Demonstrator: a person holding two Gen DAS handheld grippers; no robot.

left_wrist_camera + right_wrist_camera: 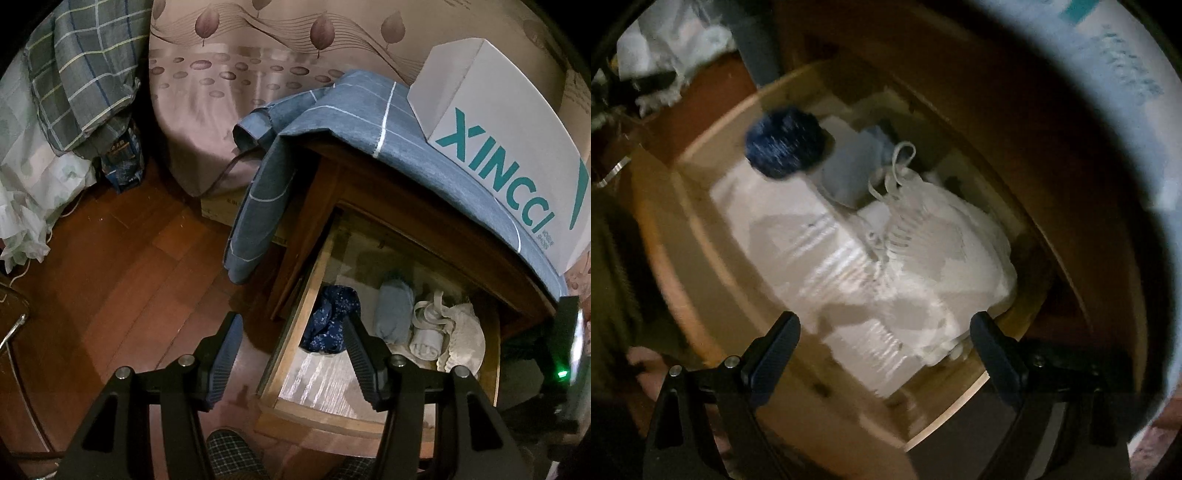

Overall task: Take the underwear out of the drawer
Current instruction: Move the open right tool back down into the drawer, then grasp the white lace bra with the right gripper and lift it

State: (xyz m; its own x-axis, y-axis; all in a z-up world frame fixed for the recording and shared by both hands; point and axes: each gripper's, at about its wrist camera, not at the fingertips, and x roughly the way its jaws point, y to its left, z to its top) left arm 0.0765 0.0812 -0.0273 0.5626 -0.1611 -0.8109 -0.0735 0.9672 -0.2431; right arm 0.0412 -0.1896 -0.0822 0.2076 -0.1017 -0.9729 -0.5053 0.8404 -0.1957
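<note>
I am looking down through 2 wrist views at an open wooden drawer [291, 332] pulled out of a dark nightstand [373, 192]. My left tongs [291, 354] are hanging above the drawer's left front corner with the jaws standing partly apart and nothing between the pads. My right tongs [884, 350] are pointing steeply down over the drawer [701, 236], jaws spread wide and empty; that view is blurring. Inside the drawer I am seeing 4 pieces of laundry at the back: a dark blue floral underwear bundle [332, 317] on the left, a rolled pale blue piece [393, 314] just beside it, a small white roll [426, 341], and a cream lacy garment [463, 339] with straps on the right. The right view is showing the dark blue bundle [786, 144] well ahead of the tongs and the cream garment [942, 229] nearer. A blue checked cloth [332, 122] is draping over the nightstand top, and a white XINCCI box [509, 136] is sitting on it. A bed [240, 74] is standing behind.
</note>
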